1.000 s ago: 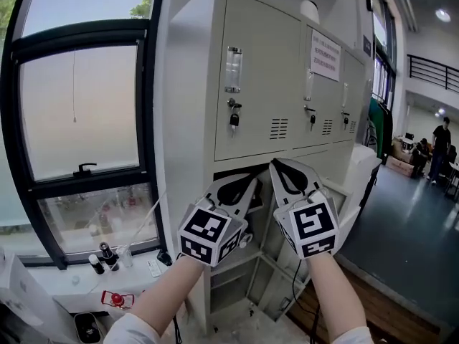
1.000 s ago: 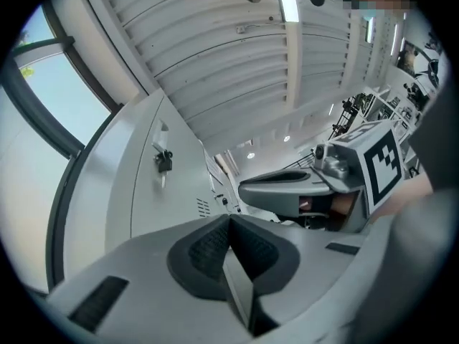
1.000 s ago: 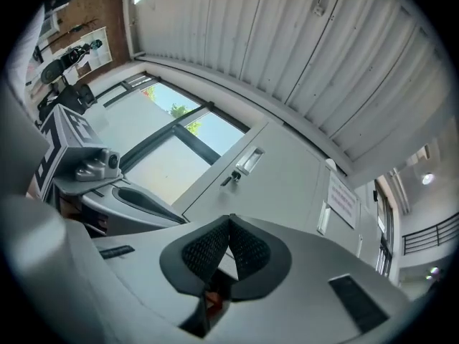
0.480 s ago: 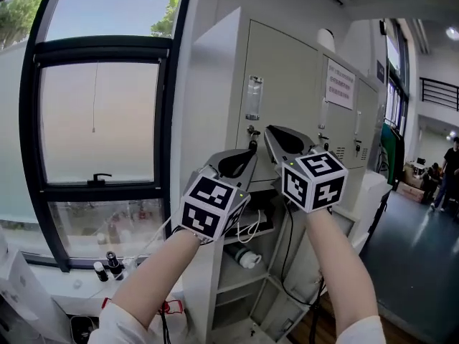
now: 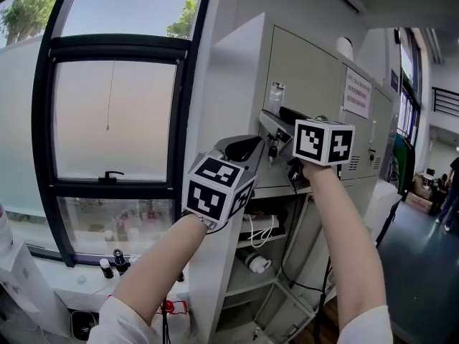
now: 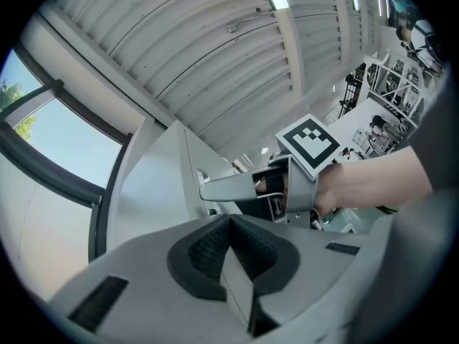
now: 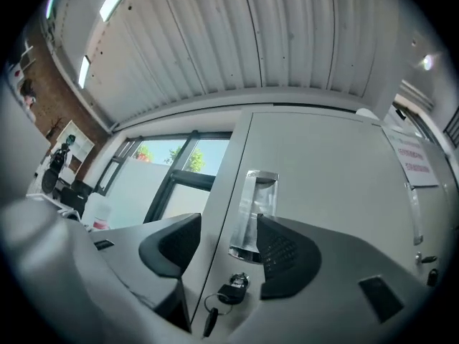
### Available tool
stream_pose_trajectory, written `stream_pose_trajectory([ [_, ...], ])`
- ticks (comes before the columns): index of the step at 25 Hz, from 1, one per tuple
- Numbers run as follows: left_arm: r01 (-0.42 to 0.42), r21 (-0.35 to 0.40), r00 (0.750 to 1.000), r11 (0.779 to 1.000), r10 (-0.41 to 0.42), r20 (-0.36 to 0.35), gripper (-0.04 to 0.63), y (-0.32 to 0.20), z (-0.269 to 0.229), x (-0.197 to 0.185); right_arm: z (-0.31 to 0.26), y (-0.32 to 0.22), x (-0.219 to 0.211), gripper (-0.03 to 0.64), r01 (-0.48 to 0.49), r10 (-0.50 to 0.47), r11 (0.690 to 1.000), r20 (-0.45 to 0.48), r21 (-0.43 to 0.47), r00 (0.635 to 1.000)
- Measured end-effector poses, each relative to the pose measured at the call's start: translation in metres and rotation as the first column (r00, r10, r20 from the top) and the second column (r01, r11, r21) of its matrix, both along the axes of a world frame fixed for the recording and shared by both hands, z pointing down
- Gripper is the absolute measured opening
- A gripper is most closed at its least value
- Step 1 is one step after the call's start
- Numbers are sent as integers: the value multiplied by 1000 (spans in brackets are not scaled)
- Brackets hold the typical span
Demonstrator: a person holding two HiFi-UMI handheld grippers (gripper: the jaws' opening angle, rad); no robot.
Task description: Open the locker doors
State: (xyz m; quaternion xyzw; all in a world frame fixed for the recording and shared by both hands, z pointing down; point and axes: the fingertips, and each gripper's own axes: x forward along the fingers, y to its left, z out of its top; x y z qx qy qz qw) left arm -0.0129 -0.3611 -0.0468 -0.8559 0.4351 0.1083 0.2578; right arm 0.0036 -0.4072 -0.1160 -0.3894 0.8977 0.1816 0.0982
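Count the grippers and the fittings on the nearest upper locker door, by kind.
door handle: 1
lock with key: 1
grippers: 2, the left gripper shut and empty, the right gripper with jaws opening, the door handle between them, not gripped
total: 4

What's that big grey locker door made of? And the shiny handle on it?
The locker door looks like painted sheet metal: flat, smooth, matte pale grey. The handle is glossy with bright reflections, maybe chrome, maybe clear plastic; I can't tell which.
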Motion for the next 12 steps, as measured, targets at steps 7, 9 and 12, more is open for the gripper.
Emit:
stream_pose_trajectory([
  [7,22,-3,1000,1000,-22,-4,17,-3,-2,-18,-7,-15,-17,239,41,-40,997,7,-64,999],
  [9,22,-7,1000,1000,-22,-11,18,-4,-2,-24,-7,-14,-20,232,52,-51,996,17,-68,999],
  [12,24,-10,1000,1000,-24,-14,18,-6,-1,-28,-9,-9,-16,232,102,-96,992,73,-78,993],
])
